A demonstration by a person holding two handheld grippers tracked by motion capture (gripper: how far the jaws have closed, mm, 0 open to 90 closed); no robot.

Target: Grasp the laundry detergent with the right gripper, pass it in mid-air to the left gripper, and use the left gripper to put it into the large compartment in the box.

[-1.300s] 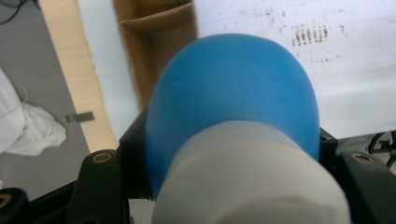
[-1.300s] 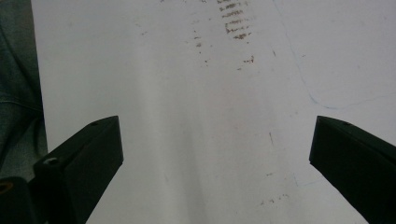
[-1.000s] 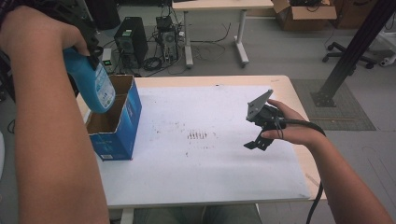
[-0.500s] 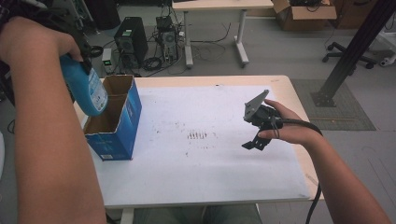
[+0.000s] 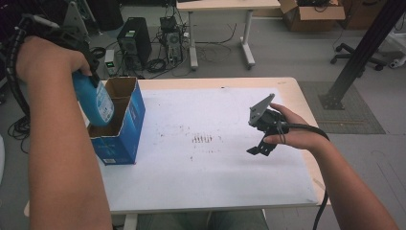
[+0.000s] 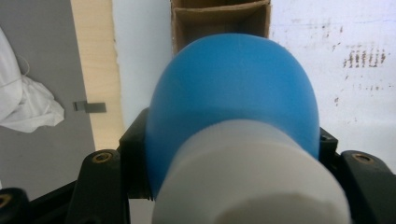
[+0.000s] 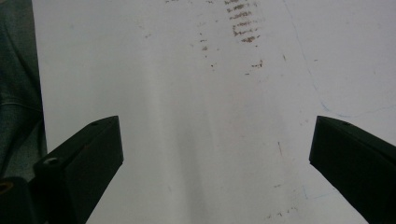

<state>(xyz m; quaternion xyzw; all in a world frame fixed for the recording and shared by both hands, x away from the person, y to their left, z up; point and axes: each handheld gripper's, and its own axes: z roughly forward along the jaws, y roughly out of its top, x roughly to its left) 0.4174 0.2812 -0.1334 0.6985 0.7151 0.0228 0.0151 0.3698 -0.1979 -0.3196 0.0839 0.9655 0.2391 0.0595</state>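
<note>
Left tool (image 5: pixel 88 79), raised at the left edge of the high view, clamped on a blue plastic bottle with a white cap (image 5: pixel 94 101). Bottle held tilted, cap end up toward the hand, base down over the open top of a blue cardboard box with a brown interior (image 5: pixel 119 125); whether the base has entered the box, impossible to tell. In the left gripper view, white cap nearest the camera, blue body (image 6: pixel 233 88) beyond it, black jaws pressed against either side of the bottle, open box (image 6: pixel 220 18) directly past the bottle's far end.

Box upright at the left margin of the white-covered tabletop (image 5: pixel 210 177), top flaps open, pale wooden rim of the tabletop showing beside it. Cluster of short dark marks (image 5: pixel 203 139) near the middle of the white sheet, well apart from the box.

Right tool (image 5: pixel 261 139), held above the right half of the tabletop, grey three-cornered plate on top, black cable trailing back along the forearm. Jaws spread wide and empty, as seen in the right gripper view (image 7: pixel 215 172): one black jaw at each lower corner, bare white sheet between them, dark marks (image 7: pixel 243 23) farther ahead.

Beyond the tabletop: grey floor, black computer tower (image 5: pixel 134 43) with tangled cables, pale desk legs, black diagonal post (image 5: pixel 364 48).
</note>
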